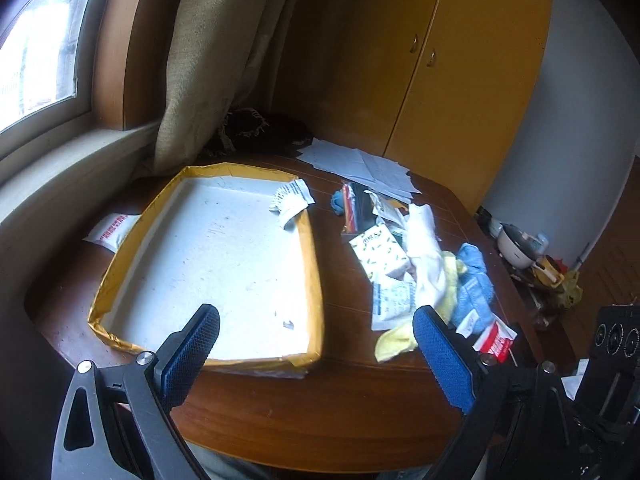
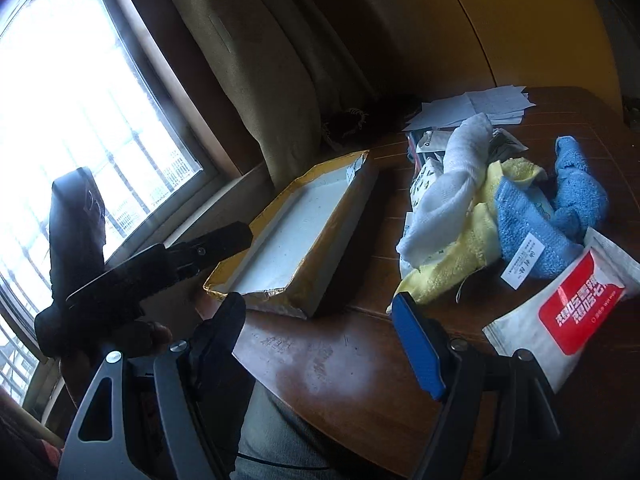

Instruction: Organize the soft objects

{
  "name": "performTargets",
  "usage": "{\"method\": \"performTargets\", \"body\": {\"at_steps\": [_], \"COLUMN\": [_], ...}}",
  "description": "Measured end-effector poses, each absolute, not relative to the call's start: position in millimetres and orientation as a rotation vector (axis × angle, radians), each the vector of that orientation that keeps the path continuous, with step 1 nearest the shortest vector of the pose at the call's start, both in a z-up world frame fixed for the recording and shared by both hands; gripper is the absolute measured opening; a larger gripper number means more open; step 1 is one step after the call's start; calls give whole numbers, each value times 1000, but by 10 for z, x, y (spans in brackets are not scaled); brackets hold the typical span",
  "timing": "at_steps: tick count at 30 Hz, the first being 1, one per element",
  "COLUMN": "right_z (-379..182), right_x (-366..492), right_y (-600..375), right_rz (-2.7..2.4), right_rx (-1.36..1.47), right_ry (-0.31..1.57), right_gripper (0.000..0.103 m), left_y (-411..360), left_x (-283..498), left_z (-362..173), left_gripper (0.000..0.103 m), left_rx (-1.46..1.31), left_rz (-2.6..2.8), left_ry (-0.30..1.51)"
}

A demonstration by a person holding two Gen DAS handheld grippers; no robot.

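A shallow box with yellow taped walls and a white floor lies on the brown table, with a crumpled white packet in its far right corner. To its right is a heap: a white towel, a yellow cloth, a blue towel, a patterned tissue pack and a red-and-white wipes pack. My left gripper hangs open over the box's near edge, holding nothing. My right gripper is open and empty above the table's near edge.
Loose papers lie at the table's far side by a yellow wardrobe. A curtain and window stand left. A white packet lies left of the box. The left gripper's body shows in the right wrist view.
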State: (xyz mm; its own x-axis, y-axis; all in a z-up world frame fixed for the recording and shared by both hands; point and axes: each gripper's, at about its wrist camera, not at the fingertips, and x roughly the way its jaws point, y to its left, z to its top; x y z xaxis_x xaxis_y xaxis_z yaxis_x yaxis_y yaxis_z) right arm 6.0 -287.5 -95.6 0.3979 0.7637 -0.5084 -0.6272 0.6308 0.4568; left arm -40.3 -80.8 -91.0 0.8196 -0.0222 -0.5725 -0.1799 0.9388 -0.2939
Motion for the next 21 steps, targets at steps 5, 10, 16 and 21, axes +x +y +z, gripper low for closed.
{"method": "performTargets", "body": {"at_steps": [5, 10, 16, 21], "right_z": [-917, -989, -1046, -1176], "right_x": [-128, -227, -158, -14], "right_y": [-3143, -3277, -3469, -3796], "right_rz": [864, 855, 804, 692], "right_rx": [241, 234, 230, 268], "right_ry": [720, 740, 782, 821], "right_gripper": [75, 74, 69, 69], "left_y": [-901, -1029, -1164, -1239], "left_x": [-641, -656, -518, -248], "left_z": [-838, -812, -811, -846], "left_gripper": [99, 99, 99, 99], "left_rx": [-368, -347, -331, -333], "left_rz": [62, 41, 28, 7], "left_ry": [606, 629, 647, 678]}}
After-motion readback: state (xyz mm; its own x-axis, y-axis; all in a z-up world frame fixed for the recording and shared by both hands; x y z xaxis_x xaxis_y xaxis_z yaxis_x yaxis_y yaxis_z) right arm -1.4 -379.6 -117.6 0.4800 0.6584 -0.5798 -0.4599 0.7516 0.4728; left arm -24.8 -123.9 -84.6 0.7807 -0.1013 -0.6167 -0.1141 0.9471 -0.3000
